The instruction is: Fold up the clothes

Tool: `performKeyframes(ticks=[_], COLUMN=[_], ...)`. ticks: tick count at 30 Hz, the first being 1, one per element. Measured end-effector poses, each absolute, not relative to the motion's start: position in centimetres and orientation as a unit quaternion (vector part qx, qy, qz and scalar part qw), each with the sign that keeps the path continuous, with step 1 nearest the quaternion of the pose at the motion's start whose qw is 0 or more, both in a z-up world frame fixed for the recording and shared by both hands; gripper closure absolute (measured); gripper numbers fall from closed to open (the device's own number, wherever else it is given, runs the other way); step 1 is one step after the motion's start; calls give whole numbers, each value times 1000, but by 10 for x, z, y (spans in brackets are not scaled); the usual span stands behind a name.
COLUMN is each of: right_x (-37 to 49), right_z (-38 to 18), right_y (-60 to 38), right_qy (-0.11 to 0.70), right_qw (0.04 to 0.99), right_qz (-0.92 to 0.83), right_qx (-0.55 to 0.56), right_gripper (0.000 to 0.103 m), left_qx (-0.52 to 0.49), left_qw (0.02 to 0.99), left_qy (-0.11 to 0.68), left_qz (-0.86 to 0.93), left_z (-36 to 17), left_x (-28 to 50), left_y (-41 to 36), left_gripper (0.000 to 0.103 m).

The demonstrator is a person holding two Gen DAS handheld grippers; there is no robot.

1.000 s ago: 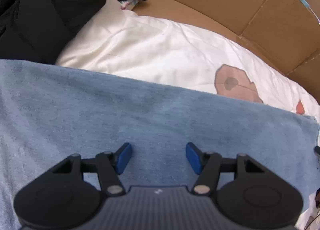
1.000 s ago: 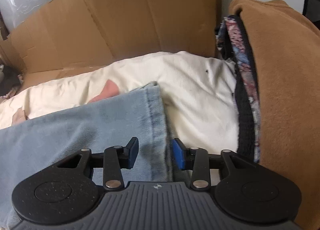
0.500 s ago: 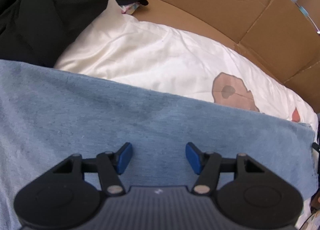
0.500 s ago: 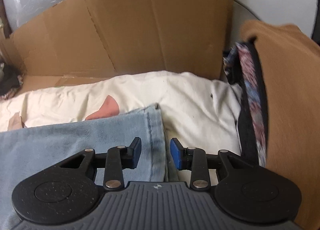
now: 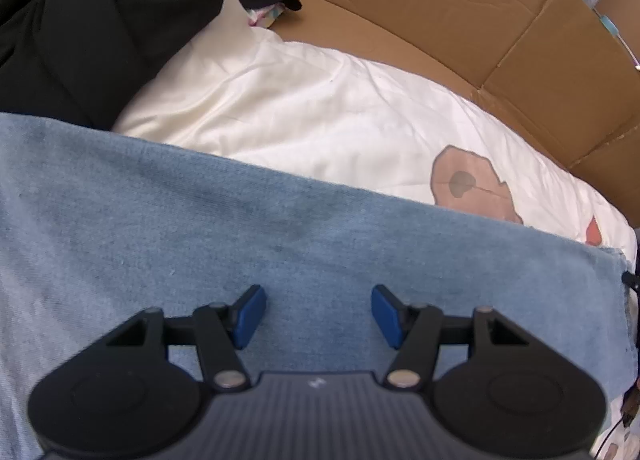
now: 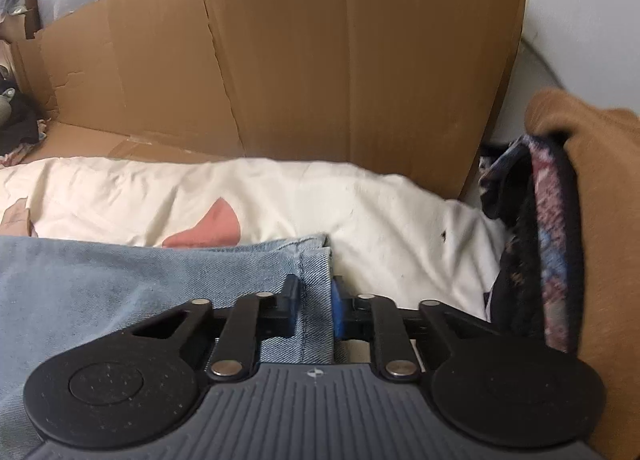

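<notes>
The right tool (image 6: 314, 306) was closing on the hemmed leg end of the blue jeans (image 6: 120, 280), which lay across the cream bedsheet (image 6: 380, 211); a second ago its jaws straddled that hem, apparently ungripped; the left tool (image 5: 318, 316) hovered half open, empty, over the denim; a fold could begin.

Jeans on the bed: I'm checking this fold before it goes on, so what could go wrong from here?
1. The right hand-held gripper is closing on only the hem of the jeans; the denim may slip out.
2. The left hand-held gripper is open over the denim, so lifting may drag the jeans unevenly.
</notes>
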State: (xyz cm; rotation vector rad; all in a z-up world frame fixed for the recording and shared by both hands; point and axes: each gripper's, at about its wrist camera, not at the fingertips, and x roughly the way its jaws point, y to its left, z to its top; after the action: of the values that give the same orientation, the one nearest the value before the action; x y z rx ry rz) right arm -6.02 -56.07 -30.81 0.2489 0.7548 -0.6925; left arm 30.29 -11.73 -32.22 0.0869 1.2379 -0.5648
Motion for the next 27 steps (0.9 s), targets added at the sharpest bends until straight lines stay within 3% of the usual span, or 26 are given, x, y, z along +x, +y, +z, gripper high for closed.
performKeyframes(ticks=[2,11,13,15,17,21,27], right_x=[-59,-47,-44,-42,-40,-44,-45], right_z=[-303,-292,-295,-300,-303,-302,-285], right_y=[-556,-564,-567,-565,-563,-565,-561], right_qy=[359,365,373,387,391,384,359], right_qw=[865,866,863,859,859,864,875], right_qz=[-336,-328,-322,-321,-321,-316,-319], right_qx=[97,95,107,100,79,81,55], right_gripper=[103,102,97,81,81,103,103], left_qx=[36,32,34,36,38,34,30], left_qw=[777,779,779,779,780,782,781], left_qy=[571,569,569,568,567,567,565], left_qz=[-261,-262,-263,-263,-264,-258,-264], left_z=[-322,-323,-324,-324,-324,-323,-322], left_x=[304,304,304,303,302,304,302], left_y=[-117,-117,-118,-118,-119,-120,-121], left_gripper=[41,41,41,41,41,41,41])
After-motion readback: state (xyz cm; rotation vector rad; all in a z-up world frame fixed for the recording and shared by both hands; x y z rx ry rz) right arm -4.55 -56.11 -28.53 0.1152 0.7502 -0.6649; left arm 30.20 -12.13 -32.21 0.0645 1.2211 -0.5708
